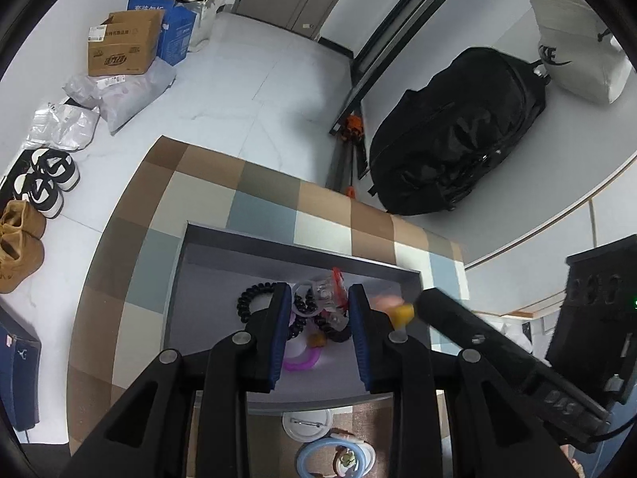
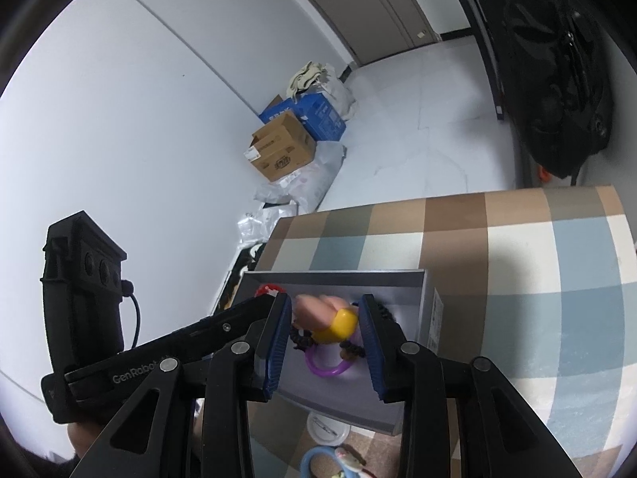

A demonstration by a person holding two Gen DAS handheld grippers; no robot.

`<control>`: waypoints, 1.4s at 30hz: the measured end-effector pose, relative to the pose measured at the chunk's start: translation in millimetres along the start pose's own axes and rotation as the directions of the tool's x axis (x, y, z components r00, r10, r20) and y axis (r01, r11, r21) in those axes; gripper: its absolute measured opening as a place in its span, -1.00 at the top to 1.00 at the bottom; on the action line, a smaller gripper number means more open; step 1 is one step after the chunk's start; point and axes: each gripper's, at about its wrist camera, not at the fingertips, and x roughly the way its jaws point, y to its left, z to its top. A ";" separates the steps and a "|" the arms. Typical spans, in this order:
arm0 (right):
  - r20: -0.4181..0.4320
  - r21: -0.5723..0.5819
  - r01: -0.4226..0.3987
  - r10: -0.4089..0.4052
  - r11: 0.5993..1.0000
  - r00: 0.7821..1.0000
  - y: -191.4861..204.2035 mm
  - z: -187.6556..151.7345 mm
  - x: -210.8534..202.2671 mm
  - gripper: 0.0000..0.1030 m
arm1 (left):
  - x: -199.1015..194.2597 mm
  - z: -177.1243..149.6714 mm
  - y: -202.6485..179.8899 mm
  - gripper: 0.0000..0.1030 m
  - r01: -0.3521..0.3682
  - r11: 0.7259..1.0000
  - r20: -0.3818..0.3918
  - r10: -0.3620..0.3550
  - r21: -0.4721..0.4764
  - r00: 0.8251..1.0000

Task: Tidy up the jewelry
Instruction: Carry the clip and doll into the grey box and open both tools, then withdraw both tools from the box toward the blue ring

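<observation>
A grey open box sits on a checked tablecloth and holds jewelry: a black spiral hair tie, black bead bracelets, a clear clip with red and a purple ring. My left gripper is open above the pile, empty. My right gripper is open over the same box. A yellow and peach piece, blurred, hangs between its fingers without touching them. It also shows in the left wrist view. The purple ring lies below.
On the cloth in front of the box lie a white round badge, a light blue ring and a small charm. A black backpack lies on a white surface beyond. Boxes and shoes are on the floor.
</observation>
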 end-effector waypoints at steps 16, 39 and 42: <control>0.073 0.058 0.019 -0.023 0.998 0.997 -11.5 -3.7 -18.1 -0.60 | -9.5 -9.5 -2.3 -0.11 -0.026 1.000 0.024 0.026 0.011 0.999; 0.178 -0.094 0.140 -0.122 0.986 0.976 20.7 -47.8 -60.8 -1.00 | -51.3 -63.5 -20.3 -0.66 -0.133 0.973 0.144 0.107 0.190 0.984; 0.163 -0.096 0.174 -0.157 0.980 0.974 20.3 -55.8 -65.2 -1.00 | -54.9 -77.6 -24.7 -0.66 -0.173 0.958 0.162 0.137 0.228 0.977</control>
